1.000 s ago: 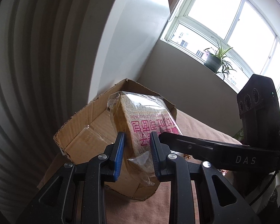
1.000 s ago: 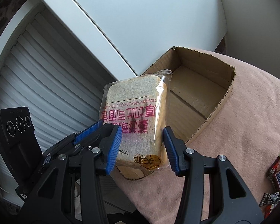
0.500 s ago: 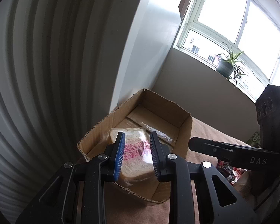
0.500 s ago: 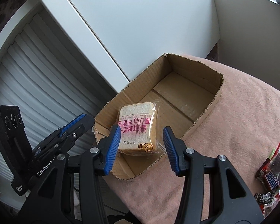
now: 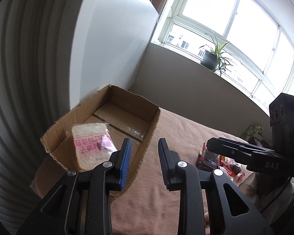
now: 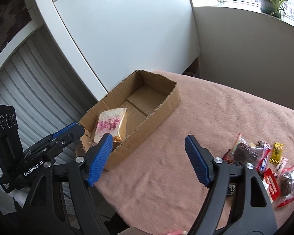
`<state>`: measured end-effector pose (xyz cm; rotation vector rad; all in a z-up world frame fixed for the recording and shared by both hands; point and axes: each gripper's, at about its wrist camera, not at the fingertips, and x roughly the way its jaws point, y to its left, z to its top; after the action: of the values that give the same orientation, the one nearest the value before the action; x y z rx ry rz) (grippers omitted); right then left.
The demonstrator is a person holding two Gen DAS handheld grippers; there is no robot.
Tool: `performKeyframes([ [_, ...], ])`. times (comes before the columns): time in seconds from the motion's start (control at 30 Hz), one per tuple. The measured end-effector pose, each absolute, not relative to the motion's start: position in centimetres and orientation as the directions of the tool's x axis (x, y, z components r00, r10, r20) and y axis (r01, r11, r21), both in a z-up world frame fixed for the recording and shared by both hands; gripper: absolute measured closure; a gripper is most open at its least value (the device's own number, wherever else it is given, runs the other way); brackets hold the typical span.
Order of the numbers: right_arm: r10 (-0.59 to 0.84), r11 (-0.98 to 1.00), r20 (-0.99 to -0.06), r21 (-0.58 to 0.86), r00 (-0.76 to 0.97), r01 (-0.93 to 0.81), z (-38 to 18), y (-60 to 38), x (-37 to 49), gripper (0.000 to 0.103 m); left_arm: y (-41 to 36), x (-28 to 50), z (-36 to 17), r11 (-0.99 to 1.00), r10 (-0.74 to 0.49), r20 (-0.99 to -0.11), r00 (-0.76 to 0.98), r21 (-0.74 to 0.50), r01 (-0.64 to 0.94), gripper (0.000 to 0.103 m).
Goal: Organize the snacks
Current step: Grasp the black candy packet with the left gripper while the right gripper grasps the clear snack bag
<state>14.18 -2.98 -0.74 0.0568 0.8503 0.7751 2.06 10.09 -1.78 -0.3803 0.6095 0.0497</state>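
Observation:
A bagged slice of bread with pink print [image 5: 90, 146] lies in the near end of an open cardboard box [image 5: 152, 123] on the pink-clothed table; it also shows in the right wrist view [image 6: 110, 124], inside the box [image 6: 166, 107]. My left gripper [image 5: 144, 154] is open and empty, above the box's near right corner. My right gripper [image 6: 149, 156] is open wide and empty, over the cloth to the right of the box. A pile of wrapped snacks [image 6: 264, 160] lies at the right; it also shows in the left wrist view [image 5: 221, 160].
The box sits at the table's left edge by a white cabinet [image 6: 127, 29] and a ribbed shutter [image 5: 19, 78]. A potted plant [image 5: 211, 58] stands on the windowsill. A green carton [image 5: 252, 130] is at the far right. Pink cloth [image 6: 215, 117] lies between box and snacks.
The bread went from held above the box, down into it, and was let go. Both grippers opened and drew back to the right, bringing the snack pile into view.

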Motion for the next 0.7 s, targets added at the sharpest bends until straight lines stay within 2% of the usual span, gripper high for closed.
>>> performKeyframes([
  [0.37, 0.562, 0.824, -0.633, 0.368, 0.533, -0.432, -1.8, -16.0, 12.7, 0.02, 4.1, 3.3, -2.9, 0.929, -0.222, -0.596, 0.772, -0.369, -0.018, 0.076],
  [0.43, 0.538, 0.841, -0.637, 0.367, 0.552, -0.397, -2.2, -17.9, 12.4, 0.011, 2.7, 3.3, -3.2, 0.931, -0.25, -0.607, 0.755, -0.366, 0.014, 0.076],
  [0.47, 0.524, 0.851, -0.638, 0.362, 0.564, -0.382, -2.3, -18.9, 12.3, 0.01, 2.1, 3.4, -3.4, 0.931, -0.264, -0.613, 0.745, -0.365, 0.03, 0.076],
  [0.7, 0.427, 0.904, -0.702, 0.317, 0.57, -0.286, -4.5, -23.3, 11.7, 0.01, -1.4, 2.7, -4.9, 0.917, -0.359, -0.655, 0.665, -0.378, 0.123, 0.076],
])
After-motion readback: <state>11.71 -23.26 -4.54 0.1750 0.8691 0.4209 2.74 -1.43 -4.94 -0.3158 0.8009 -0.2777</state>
